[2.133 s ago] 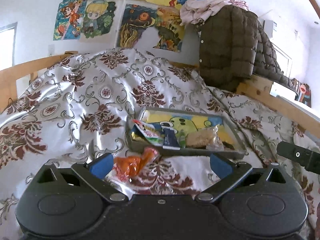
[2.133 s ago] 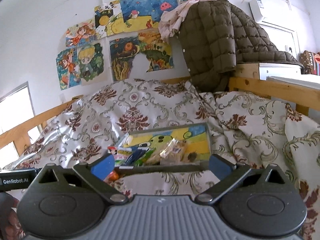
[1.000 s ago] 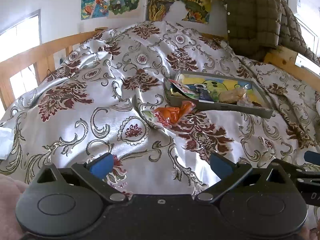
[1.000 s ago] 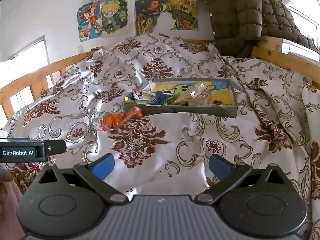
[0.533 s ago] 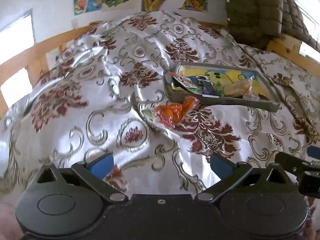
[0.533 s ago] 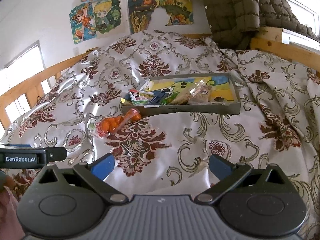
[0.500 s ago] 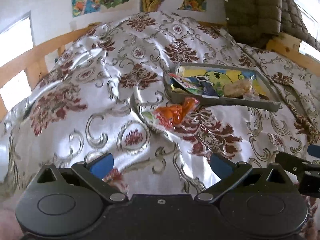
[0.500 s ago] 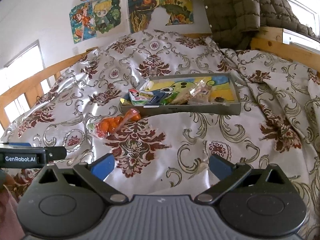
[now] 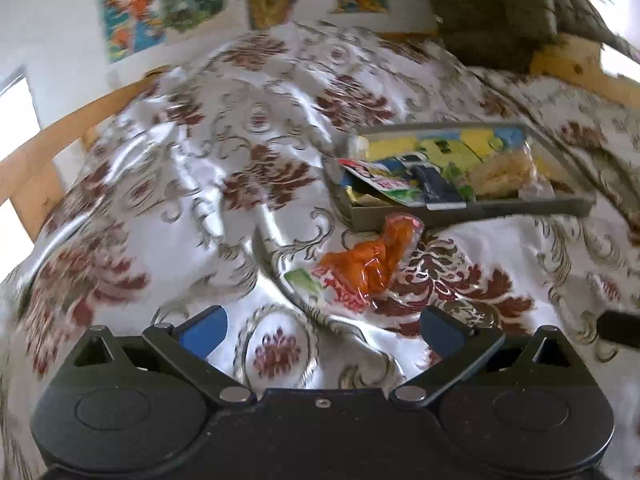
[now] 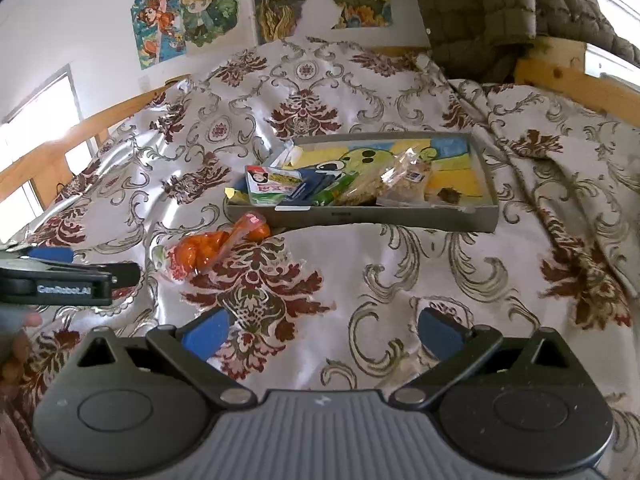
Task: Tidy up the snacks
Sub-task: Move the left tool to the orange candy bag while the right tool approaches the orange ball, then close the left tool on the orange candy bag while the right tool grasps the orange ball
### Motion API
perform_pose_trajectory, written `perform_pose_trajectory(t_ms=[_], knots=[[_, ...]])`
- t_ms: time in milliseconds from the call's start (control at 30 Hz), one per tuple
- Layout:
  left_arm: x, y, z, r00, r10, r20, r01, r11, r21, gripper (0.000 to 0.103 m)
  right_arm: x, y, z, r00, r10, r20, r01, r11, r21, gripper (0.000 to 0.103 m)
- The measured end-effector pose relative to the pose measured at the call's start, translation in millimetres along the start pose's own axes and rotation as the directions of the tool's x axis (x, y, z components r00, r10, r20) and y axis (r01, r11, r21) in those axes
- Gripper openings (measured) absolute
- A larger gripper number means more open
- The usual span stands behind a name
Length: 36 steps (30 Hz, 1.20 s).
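Grey tray (image 10: 400, 220) on the bedspread (image 10: 400, 280) is the landmark. It already holds several packets.

Orange snack bag (image 9: 370, 262) lies outside the tray, touching or just short of its near-left corner.

Left gripper (image 9: 324, 328): jaws wide apart, empty, near the bag on the side away from the tray.

Right gripper (image 10: 324, 330): jaws apart, empty, well short of the tray's near wall.

Risks:
- slick, crinkly film could slip from the pads
- soft quilt gives, so the fingers may pinch cloth
- a nudge could tilt the tray

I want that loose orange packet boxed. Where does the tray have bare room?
Bare room: the tray's right rear, behind the clear bags. Its left front is crowded with overlapping packets. The orange packet lies outside, by the left front corner.
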<state>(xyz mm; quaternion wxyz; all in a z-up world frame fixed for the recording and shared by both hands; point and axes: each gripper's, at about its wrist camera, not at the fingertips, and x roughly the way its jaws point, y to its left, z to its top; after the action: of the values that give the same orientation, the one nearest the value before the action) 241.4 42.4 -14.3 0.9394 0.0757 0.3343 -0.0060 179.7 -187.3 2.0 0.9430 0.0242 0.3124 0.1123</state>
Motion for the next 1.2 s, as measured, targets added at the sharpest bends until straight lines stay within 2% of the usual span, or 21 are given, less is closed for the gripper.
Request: perform_pose_trajectory(t_ms=[133,300,500,700,833,900,967,1100,1167,1200], knots=[[21,9,7,1.000,-0.028,-0.005,0.028,0.998,0.052,0.102,18,-1,8,1.000,-0.003,0.005,0.003,1.000,-0.014,0.103],[38,14,12,0.996,-0.077,0.044,0.074,0.995,0.062,0.102,42,-6,17,1.000,-0.005,-0.006,0.005,1.000,-0.009,0.103],[63,-7,15,0.990,-0.105,0.093,0.083,0.973,0.217,0.102,68,-9,25,1.000,-0.006,-0.012,0.006,1.000,-0.014,0.103],[100,-17,17,0.987,-0.157,0.036,0.145,0.963,0.229,0.102,87,-11,30,1.000,-0.026,-0.001,0.026,0.998,-0.049,0.103],[120,-19,15,0.992,-0.118,-0.031,0.122,0.953,0.276,0.098,98,-14,36,1.000,-0.007,0.003,0.007,0.999,-0.048,0.103],[126,-10,14,0.990,-0.130,-0.058,0.140,0.961,0.239,0.098,103,-12,36,1.000,0.003,0.005,-0.003,0.998,-0.060,0.103],[129,1,15,0.987,-0.142,-0.073,0.153,0.973,0.172,0.088,108,-10,36,1.000,0.009,-0.002,-0.009,0.997,-0.072,0.103],[130,22,20,0.979,-0.184,-0.083,0.188,0.981,0.040,0.080,117,-3,34,1.000,0.023,-0.015,-0.025,0.995,-0.097,0.103],[130,26,22,0.982,-0.168,-0.080,0.169,0.986,0.002,0.070,120,0,34,0.999,0.034,-0.013,-0.035,0.993,-0.112,0.103],[130,29,23,0.984,-0.161,-0.079,0.160,0.987,-0.015,0.070,121,3,34,0.999,0.041,-0.013,-0.042,0.992,-0.120,0.103]])
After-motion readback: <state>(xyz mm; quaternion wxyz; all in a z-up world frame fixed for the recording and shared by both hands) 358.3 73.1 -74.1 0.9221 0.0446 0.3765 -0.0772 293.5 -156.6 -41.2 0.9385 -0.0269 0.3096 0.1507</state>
